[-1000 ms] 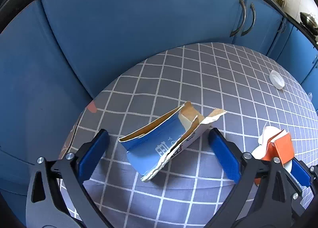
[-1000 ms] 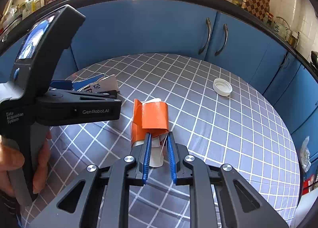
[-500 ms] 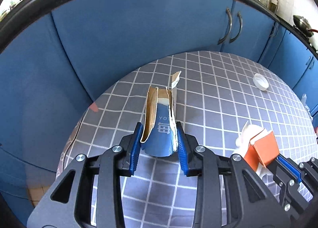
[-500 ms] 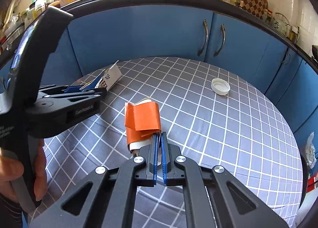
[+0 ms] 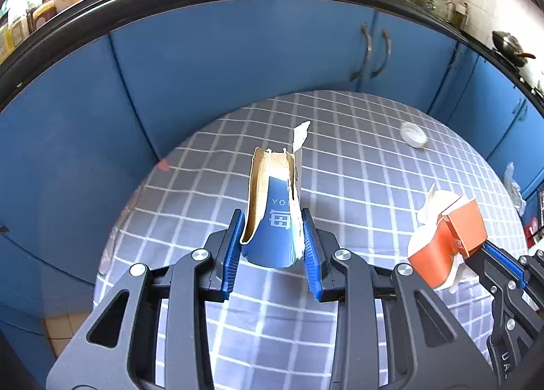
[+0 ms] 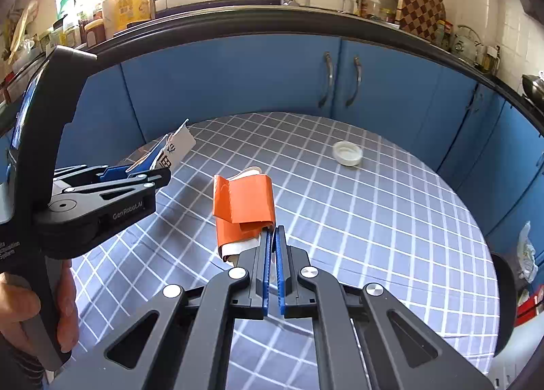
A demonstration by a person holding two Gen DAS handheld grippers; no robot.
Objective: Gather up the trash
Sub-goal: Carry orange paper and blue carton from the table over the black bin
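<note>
My left gripper is shut on a torn blue carton and holds it upright above the round table with the grey checked cloth. It also shows in the right wrist view, at the left. My right gripper is shut on an orange and white wrapper, held just above the cloth. In the left wrist view the wrapper and the right gripper are at the right. A white bottle cap lies on the cloth at the far right, also in the left wrist view.
Blue kitchen cabinets curve close behind the table. A black worktop with bottles and a sink runs above them. A person's hand holds the left gripper's handle at the left edge.
My left gripper has closed on the blue carton and lifted it upright. My right gripper has closed fully on the orange wrapper and raised it a little.
</note>
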